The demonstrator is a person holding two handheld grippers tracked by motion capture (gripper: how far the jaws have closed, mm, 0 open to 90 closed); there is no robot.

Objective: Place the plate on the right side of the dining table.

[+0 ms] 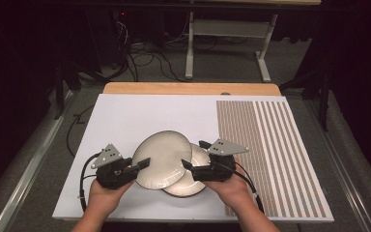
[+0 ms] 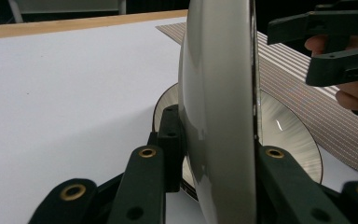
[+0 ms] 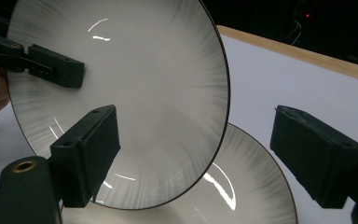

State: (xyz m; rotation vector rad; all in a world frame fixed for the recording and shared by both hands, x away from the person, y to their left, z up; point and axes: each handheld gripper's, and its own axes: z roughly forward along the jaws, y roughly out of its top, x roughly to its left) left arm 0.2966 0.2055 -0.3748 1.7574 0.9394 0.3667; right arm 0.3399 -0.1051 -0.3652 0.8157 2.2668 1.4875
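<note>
At the near edge of the desk point(image 1: 125, 116), the left hand-held gripper point(image 1: 137, 166) is clamped on the left rim of the upper plate point(image 1: 163, 158), one jaw on each face. In the left gripper view this plate stands edge-on between the jaws, lifted and tilted above the lower plate point(image 1: 193, 186), which lies flat on the white sheet point(image 1: 140, 113) covering the desk and is partly overlapped by the upper one. Just right of the plates, the right hand-held gripper point(image 1: 193, 153) has its jaws spread apart; in the right gripper view one jaw lies before the upper plate's face and the other out to the right, gripping nothing. Farther right lies a striped mat point(image 1: 275, 154). Beyond the sheet runs the desk's bare wooden far edge.
</note>
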